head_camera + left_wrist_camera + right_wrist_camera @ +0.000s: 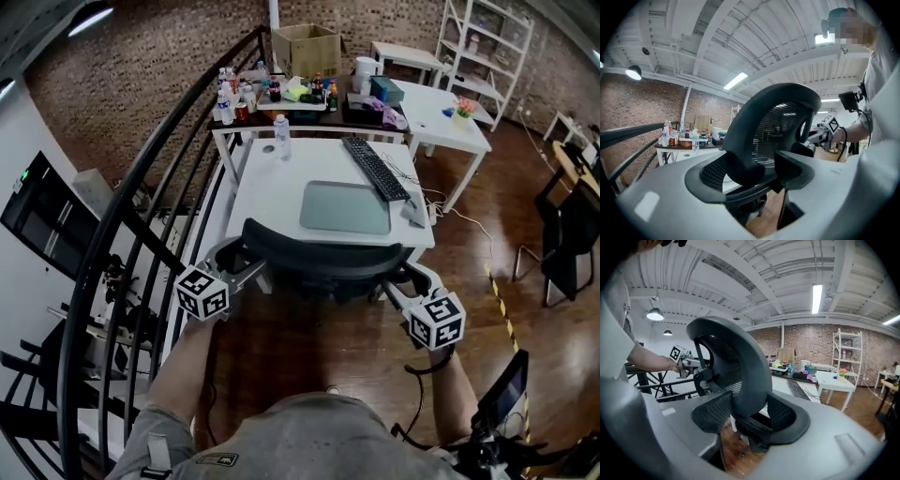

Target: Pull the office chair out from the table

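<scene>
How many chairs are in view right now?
2. The office chair is at the near edge of the white desk, backrest toward the camera; a second dark chair stands at the head view's right edge. More may be hidden.

From my end I count 1 office chair (323,258) and 2 grippers: left gripper (251,272) + right gripper (398,286). On the near tabletop (272,192) there's 1 keyboard (375,169), 1 grey mat (345,208) and 1 clear bottle (281,136). Further back I get 1 cardboard box (307,49), 1 shelf rack (487,47), min. 2 more white tables (441,117), plus a bunch of small bottles (230,94) packed too tight to count.
</scene>
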A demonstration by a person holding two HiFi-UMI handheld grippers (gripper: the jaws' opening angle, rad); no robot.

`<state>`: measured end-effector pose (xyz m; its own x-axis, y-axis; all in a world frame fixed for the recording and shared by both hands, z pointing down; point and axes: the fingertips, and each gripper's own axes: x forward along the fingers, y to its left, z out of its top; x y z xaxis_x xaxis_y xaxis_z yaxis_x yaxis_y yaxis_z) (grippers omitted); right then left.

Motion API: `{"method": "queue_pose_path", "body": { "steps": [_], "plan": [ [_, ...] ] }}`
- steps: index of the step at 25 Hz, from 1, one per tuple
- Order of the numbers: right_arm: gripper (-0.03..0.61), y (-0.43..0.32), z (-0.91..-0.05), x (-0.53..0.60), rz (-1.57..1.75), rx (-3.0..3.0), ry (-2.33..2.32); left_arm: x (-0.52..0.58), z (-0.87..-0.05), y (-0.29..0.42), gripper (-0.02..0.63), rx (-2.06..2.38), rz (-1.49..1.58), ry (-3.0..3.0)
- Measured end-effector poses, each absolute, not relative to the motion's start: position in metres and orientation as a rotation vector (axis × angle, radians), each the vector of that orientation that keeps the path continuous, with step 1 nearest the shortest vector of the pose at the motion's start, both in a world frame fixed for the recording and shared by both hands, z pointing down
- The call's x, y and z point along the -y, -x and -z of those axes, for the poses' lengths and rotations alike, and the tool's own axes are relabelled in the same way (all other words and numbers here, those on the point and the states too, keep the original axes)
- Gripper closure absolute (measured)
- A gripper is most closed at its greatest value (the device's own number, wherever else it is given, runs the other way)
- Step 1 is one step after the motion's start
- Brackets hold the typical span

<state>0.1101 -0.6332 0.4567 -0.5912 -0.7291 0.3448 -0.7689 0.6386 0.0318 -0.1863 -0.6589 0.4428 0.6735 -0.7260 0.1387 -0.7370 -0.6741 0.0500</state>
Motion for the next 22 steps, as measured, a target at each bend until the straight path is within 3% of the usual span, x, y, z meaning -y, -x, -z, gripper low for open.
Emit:
{"method": "queue_pose_path", "body": {
  "steps": [2, 5, 6, 7, 13, 18, 22],
  "plan": [
    [0.337, -0.113, -0.456, 0.637, -0.128, 2.513, -1.152, 0.662, -0.444, 0.187, 0.318, 1.188, -0.275, -2.829],
    [0.290, -0.117, -0.447, 0.643, -0.046, 2.498, -1.115, 0.658, -0.445, 0.193, 0.364, 1.142, -0.360, -2.870],
    [0.284, -0.116, -0.444, 0.644, -0.027, 2.503, -1.093, 0.658, -0.444, 0.198, 0.296, 1.146, -0.354, -2.865],
    [0.278, -0.113, -0.442, 0.646, -0.011, 2.512, -1.064, 0.660, -0.442, 0.201, 0.272, 1.156, -0.341, -2.860],
    [0.271, -0.086, -0.440, 0.660, 0.033, 2.558, -0.906, 0.681, -0.435, 0.181, 0.245, 1.001, -0.373, -2.935],
    [0.275, -0.064, -0.443, 0.666, 0.043, 2.568, -0.790, 0.688, -0.429, 0.146, 0.247, 0.783, -0.390, -2.997],
    [0.334, -0.056, -0.446, 0.663, 0.035, 2.576, -0.728, 0.691, -0.428, 0.139, 0.267, 0.784, -0.384, -2.993]
  ]
}}
